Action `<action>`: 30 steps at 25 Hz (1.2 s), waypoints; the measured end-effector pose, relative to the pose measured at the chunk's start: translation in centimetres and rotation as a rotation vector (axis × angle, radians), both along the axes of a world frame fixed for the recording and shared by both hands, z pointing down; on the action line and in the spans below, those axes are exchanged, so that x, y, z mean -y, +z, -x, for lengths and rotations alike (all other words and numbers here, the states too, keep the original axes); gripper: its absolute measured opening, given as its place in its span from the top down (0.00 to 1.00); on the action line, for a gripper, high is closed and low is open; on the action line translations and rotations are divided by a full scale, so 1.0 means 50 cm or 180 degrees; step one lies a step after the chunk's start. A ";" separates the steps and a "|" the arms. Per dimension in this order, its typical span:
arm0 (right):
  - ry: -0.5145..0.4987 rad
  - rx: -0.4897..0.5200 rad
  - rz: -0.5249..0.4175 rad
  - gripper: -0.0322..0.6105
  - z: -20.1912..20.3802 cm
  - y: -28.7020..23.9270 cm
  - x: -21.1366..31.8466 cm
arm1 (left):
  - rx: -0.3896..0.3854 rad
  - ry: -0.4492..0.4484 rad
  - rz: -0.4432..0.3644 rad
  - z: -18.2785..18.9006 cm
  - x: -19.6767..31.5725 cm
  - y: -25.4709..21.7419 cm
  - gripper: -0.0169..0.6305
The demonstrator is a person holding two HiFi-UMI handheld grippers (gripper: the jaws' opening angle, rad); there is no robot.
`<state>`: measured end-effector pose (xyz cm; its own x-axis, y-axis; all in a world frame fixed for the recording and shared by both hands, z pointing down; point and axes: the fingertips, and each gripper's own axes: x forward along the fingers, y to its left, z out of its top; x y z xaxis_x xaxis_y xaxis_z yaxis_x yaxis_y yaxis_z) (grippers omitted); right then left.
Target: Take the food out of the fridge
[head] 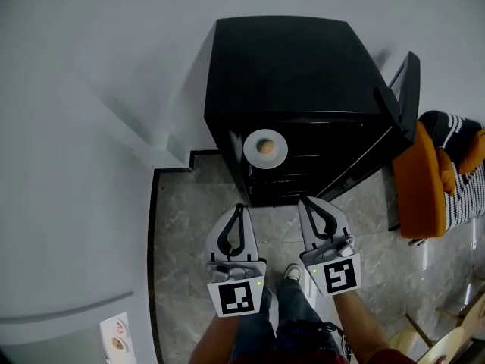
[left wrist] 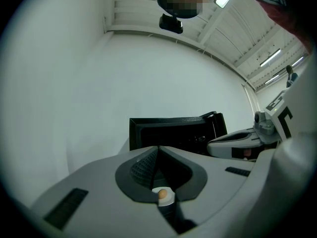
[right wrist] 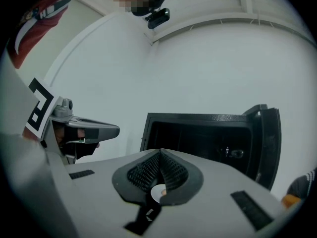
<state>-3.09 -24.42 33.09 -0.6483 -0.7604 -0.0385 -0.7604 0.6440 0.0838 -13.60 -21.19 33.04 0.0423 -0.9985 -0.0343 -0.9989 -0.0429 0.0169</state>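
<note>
Fridge: black fridge [head: 288, 67] against a white wall, its door [head: 405, 89] swung open to the right.
Food: a small brown round piece [head: 265, 147] on a white plate [head: 249, 152], which sits on a shelf at the front left of the open fridge.
Left gripper: the left gripper [head: 241, 207] is held low in front of the person's legs and points forward at the fridge, marker cube nearest the body. Its tips lie just below the plate in the head view. Jaws closed tip to tip, with nothing gripped.
Right gripper: the right gripper [head: 304, 200] is beside the left and level with it, leaning slightly left, with the bare forearm [head: 365, 331] trailing behind it. Jaws pressed together at the tips, empty.
Gripper views: each looks past its closed jaws into the dark fridge interior; the plate shows only through the hollow behind the tips.
Spacing: the grippers are near each other but apart, and neither touches the plate.
Floor: grey marble tiles [head: 189, 211].
Side: an orange chair [head: 417, 180] stands right of the door.
</note>
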 end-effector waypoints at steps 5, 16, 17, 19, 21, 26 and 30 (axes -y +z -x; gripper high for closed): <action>-0.0060 -0.0048 0.0037 0.92 0.012 0.080 0.029 | -0.0018 -0.0114 0.0053 0.017 0.024 0.076 0.95; 0.0031 -0.0088 0.0118 0.92 0.027 0.269 0.088 | -0.0024 -0.0263 0.0115 0.035 0.065 0.251 0.95; 0.0044 -0.0094 0.0126 0.92 0.026 0.287 0.093 | -0.0019 -0.0268 0.0112 0.035 0.070 0.267 0.95; 0.0061 -0.0094 0.0121 0.92 0.027 0.318 0.101 | -0.0032 -0.0296 0.0119 0.039 0.076 0.299 0.95; 0.0066 -0.0100 0.0127 0.92 0.031 0.350 0.106 | -0.0029 -0.0329 0.0123 0.044 0.077 0.330 0.95; 0.0067 -0.0125 0.0157 0.92 0.040 0.426 0.125 | 0.0010 -0.0371 0.0117 0.051 0.089 0.401 0.95; 0.0052 -0.0092 0.0196 0.92 0.050 0.467 0.128 | 0.0080 -0.0367 0.0148 0.052 0.100 0.438 0.95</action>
<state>-5.58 -30.82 56.42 -0.6359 -0.7713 0.0271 -0.7687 0.6361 0.0664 -16.18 -26.19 54.95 -0.0725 -0.9973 0.0118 -0.9973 0.0724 -0.0088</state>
